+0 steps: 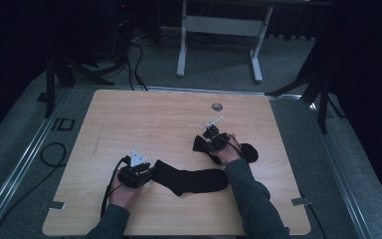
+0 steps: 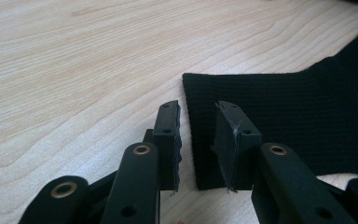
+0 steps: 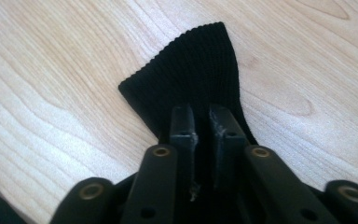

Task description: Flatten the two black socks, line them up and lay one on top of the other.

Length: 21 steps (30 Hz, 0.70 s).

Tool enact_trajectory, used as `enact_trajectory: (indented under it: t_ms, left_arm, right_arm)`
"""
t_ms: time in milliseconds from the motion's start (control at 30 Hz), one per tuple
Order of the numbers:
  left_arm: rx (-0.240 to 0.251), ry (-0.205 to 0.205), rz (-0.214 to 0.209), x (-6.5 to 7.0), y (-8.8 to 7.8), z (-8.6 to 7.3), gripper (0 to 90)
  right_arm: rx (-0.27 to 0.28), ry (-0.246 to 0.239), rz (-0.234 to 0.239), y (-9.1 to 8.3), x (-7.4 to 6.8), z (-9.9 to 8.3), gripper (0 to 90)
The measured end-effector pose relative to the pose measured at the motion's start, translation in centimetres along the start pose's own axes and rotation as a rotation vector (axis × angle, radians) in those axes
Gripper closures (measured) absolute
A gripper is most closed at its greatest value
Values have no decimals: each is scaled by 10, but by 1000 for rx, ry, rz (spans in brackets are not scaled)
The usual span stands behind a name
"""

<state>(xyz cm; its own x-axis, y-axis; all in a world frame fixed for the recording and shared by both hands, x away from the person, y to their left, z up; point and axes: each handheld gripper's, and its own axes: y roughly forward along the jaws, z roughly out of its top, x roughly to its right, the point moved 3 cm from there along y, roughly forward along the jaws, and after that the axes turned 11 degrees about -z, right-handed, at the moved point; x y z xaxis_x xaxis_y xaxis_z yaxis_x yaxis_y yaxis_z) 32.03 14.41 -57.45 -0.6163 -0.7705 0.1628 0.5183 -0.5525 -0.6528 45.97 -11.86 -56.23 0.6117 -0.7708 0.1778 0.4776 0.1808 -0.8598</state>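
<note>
Dark curtains and a grey carpet ring the pale wooden table (image 1: 129, 114), and on it lie two black socks. The near sock (image 1: 189, 180) stretches level across the person's side, its long axis running from the left gripper (image 1: 148, 173) toward the right forearm; its cuff end lies right at that gripper's jaws. In the left gripper view the cuff edge (image 2: 200, 130) sits between the two pads, which stand apart with a clear gap and do not press on the cloth. The far sock (image 1: 246, 152) lies under the right gripper (image 1: 210, 141), mostly hidden by the hand. In the right gripper view its jaws are drawn close together, pinching a fold of the ribbed cuff (image 3: 191, 70), which fans out ahead of the tips. So each hand has its own sock straight ahead of its jaws; I would judge the left needs only to close.
</note>
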Motion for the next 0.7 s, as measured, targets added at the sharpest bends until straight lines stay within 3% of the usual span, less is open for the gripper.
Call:
enact_trajectory:
  t_ms: [100, 233, 433, 700]
  left_arm:
    - [0, -1, 1, 0, 0, 0, 707]
    - [2, -6, 2, -2, -1, 0, 706]
    - [2, -4, 2, -1, -1, 0, 705]
    - [-1, -3, 1, -1, 0, 0, 703]
  right_arm:
    - [-6, 6, -5, 0, -1, 1, 840]
    - [-5, 29, 38, -3, -3, 2, 841]
    - [58, 44, 93, -23, -2, 6, 840]
    - [100, 50, 126, -43, 4, 4, 840]
